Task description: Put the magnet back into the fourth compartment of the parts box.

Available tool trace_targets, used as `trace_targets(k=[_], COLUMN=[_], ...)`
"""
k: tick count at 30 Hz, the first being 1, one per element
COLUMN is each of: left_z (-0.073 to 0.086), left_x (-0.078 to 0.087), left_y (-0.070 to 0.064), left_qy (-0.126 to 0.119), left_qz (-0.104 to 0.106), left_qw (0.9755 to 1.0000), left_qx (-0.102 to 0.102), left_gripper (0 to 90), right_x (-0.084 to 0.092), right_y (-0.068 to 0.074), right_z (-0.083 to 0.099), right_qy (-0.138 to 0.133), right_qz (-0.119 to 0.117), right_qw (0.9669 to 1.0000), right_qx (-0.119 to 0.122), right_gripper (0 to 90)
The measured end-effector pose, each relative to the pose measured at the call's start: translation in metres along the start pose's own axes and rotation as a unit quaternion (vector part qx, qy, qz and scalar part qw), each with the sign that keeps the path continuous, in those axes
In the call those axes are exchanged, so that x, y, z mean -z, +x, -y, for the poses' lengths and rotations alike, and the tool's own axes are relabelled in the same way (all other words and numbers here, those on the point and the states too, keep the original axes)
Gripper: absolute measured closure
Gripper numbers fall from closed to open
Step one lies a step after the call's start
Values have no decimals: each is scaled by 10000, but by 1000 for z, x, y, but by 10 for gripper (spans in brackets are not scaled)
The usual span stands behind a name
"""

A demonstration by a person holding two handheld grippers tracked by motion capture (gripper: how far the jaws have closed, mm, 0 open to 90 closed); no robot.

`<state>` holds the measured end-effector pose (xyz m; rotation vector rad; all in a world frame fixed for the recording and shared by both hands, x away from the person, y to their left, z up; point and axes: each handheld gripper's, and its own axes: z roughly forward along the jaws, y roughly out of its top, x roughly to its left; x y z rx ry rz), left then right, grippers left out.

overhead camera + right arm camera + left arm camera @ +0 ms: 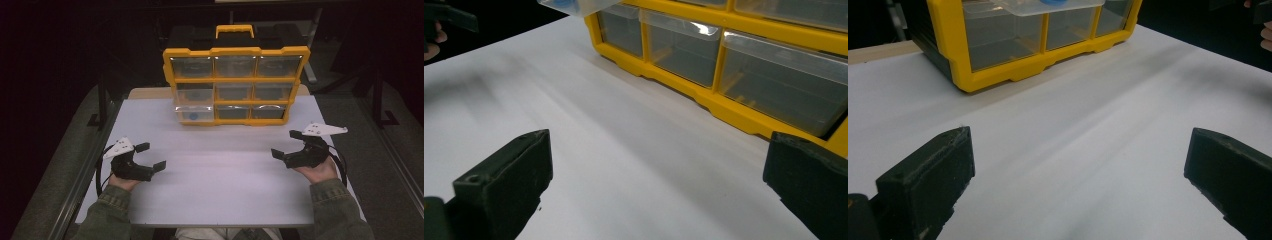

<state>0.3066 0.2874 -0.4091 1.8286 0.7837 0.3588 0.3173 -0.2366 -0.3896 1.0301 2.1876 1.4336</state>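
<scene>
Resting low over the white tabletop (220, 170), the left gripper (150, 157) and the right gripper (284, 144) each sit in a hand near the person's edge of the table, well apart from one another, and both have their jaws spread wide with nothing between them. Ahead of both grippers stands a yellow drawer organizer (235, 85) with a yellow carry handle (234, 30) on top and three rows of three clear drawers. It lies forward and to the right of the left gripper, and forward and to the left of the right gripper, well clear of both. Its bottom-left drawer (194, 113) is pulled partway out toward the grippers, and a small blue object (193, 116) shows inside it. In the left gripper view the yellow frame's lower corner sits beyond the left jaw, with the pulled-out drawer (1040, 6) jutting over it at the top edge. In the right gripper view the organizer runs across the upper right, beyond the right jaw, its lower drawers pushed in, and the open drawer (574, 6) shows at the top left. Olive-green sleeves (332, 210) cover both forearms.
</scene>
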Motion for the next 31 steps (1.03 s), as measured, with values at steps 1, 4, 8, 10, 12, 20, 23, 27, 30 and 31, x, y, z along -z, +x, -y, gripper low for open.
trace_targets(k=[1,4,8,10,12,20,23,27,30,31], left_z=[0,0,0,0,0,-1,-1,-1,-1,-2], left_x=[0,0,0,0,1,3,4,5,5,5], left_y=[0,0,1,1,1,3,3,5,5,5], left_qy=[-2,-4,-1,-13,-18,-63,-88,-140,-164,-166], left_qz=[4,7,7,0,-2,-9,-11,-29,-30,-30], left_qw=[10000,10000,10000,10000,10000,10000,9999,9998,9998,9997], left_qx=[-8,2,9,18,24,47,72,120,148,147], left_gripper=[0,0,0,0,0,0,0,0,0,0], right_x=[0,1,3,6,7,16,22,27,28,27], right_y=[0,0,-1,0,0,1,0,0,0,0], right_z=[0,6,9,12,16,29,36,42,42,42], right_qy=[0,11,8,-88,-131,-358,-432,-583,-657,-668], right_qz=[0,32,36,101,151,392,499,549,563,564], right_qw=[10000,10000,10000,9999,9998,9986,9978,9967,9962,9961], right_qx=[0,34,18,36,24,33,0,-133,-126,-115], right_gripper=[0,0,0,0,0,0,0,0,0,0])
